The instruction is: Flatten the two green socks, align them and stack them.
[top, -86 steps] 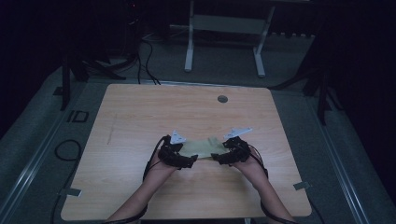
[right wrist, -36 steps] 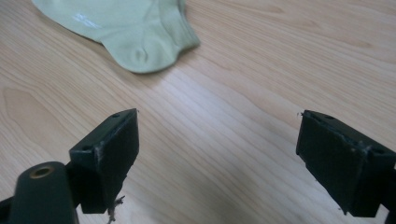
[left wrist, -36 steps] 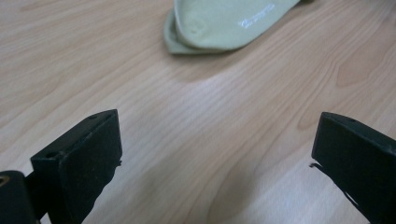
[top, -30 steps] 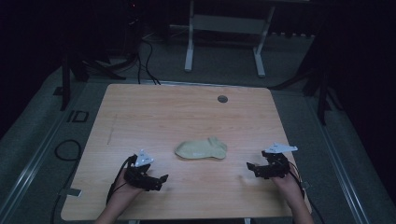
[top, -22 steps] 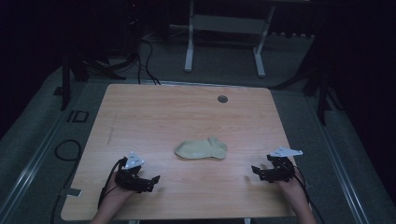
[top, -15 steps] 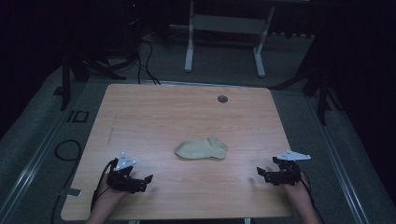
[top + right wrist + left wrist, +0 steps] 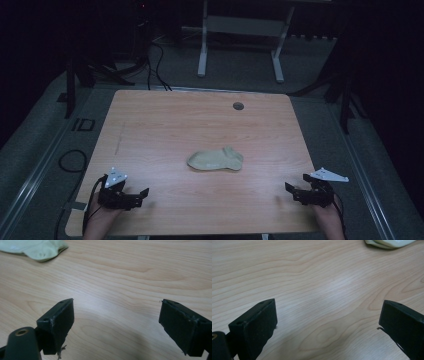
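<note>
While both tools rest at the near corners of the counter (image 7: 150, 125), the folded pale green sock (image 7: 216, 160) lies alone at its middle, well apart from either. The left hand-held gripper (image 7: 141, 193) and the right hand-held gripper (image 7: 291, 190) each stand with jaws spread wide over bare wood, pinching nothing. The work looks finished or paused; any further move would call for reaching inward. Nothing blocks the way; a small round grommet (image 7: 238, 105) sits far back.
</note>
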{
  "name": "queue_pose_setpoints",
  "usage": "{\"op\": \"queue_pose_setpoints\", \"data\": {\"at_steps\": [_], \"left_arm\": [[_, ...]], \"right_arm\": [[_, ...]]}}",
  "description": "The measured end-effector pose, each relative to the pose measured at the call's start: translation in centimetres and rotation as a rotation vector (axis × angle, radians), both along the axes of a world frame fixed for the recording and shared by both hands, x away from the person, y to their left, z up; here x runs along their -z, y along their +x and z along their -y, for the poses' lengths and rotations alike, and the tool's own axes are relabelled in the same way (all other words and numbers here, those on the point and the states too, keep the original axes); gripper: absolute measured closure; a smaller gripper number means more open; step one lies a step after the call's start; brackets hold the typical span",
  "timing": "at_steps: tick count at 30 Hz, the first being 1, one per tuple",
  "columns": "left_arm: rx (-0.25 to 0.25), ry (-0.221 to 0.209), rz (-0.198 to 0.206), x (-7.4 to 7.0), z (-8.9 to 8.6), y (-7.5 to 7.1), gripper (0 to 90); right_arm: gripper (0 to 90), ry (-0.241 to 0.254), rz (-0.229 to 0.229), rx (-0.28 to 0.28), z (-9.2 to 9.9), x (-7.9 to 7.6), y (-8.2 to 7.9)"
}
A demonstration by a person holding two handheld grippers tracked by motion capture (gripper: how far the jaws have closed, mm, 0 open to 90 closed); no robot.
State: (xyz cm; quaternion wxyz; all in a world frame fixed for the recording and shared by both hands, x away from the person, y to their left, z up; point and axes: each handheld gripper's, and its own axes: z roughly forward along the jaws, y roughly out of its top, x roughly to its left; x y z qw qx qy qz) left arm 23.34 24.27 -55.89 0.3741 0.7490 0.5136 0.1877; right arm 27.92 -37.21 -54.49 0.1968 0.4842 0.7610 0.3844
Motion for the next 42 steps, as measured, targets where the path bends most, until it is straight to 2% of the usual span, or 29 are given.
{"op": "queue_pose_setpoints", "data": {"at_steps": [7,11,13,15,21,30,36,37,38,42], "left_arm": [[-0.085,-0.011,0.016,-0.2,-2.4,-0.8,1.9],[-0.101,-0.02,0.027,-0.3,-3.4,-1.2,1.9],[-0.125,0.001,0.038,-0.3,-3.7,-1.5,1.9],[-0.134,-0.008,0.041,-0.3,-4.0,-1.7,1.9],[-0.171,0.019,0.061,0.2,-4.5,-2.2,1.9],[-0.287,0.089,0.108,0.4,-5.6,-3.0,1.9],[-0.327,0.12,0.118,0.7,-5.6,-3.2,1.9],[-0.355,0.132,0.132,0.7,-5.7,-3.3,1.9],[-0.371,0.125,0.139,0.7,-5.8,-3.3,1.9],[-0.436,0.106,0.151,0.6,-6.3,-3.5,1.9]], "right_arm": [[13.7,0.006,0.012,0.069,1.0,0.1,-0.8],[13.7,0.007,0.017,0.099,1.5,0.2,-1.1],[13.7,-0.009,0.02,0.118,1.7,0.3,-1.2],[13.7,-0.013,0.026,0.137,2.0,0.5,-1.3],[13.7,-0.031,0.05,0.205,2.5,1.1,-1.4],[13.7,-0.027,0.102,0.251,2.8,1.1,-1.5],[13.7,-0.026,0.108,0.249,2.7,1.2,-1.3],[13.7,-0.031,0.107,0.248,2.6,1.2,-1.2],[13.7,-0.046,0.109,0.248,2.5,1.3,-1.1],[13.7,-0.048,0.121,0.258,2.6,1.3,-1.1]]}}
